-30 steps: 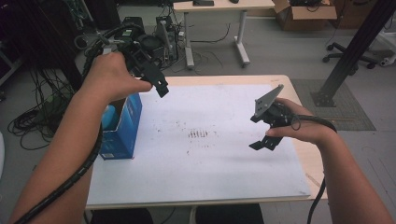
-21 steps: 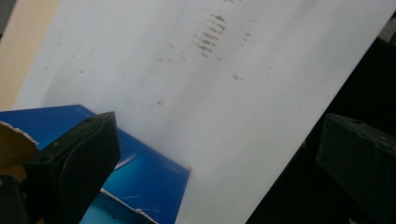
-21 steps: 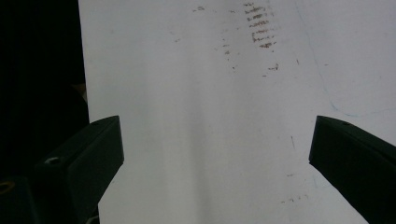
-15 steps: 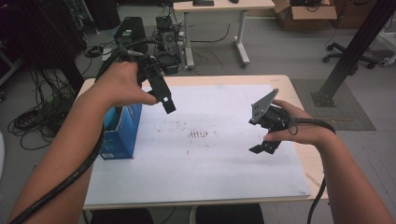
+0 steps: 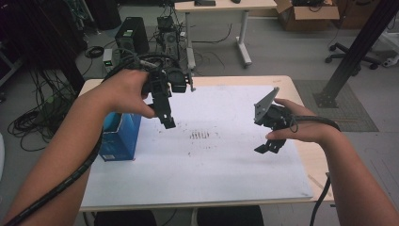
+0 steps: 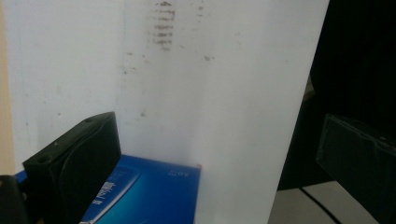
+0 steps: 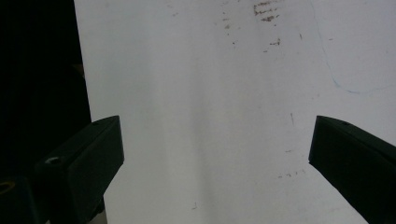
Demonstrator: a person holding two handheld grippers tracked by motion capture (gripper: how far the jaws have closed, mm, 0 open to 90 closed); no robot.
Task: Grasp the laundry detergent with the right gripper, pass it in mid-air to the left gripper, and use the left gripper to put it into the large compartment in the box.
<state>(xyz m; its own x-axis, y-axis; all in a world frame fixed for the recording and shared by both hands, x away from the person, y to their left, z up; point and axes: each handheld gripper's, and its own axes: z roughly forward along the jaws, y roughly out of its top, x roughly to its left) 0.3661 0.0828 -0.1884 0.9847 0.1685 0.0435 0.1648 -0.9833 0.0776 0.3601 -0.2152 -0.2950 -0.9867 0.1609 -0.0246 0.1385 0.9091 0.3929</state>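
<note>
The blue box (image 5: 120, 139) was not yet grasped, the left gripper (image 5: 167, 123) being held beside it with fingers apart, like the right gripper (image 5: 267, 136).

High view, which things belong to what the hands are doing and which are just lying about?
In the job:
left hand-held gripper, jaws open
right hand-held gripper, jaws open
blue box, nearest the left one

Lying about:
white sheet
computer tower
cardboard box
office chair
</note>
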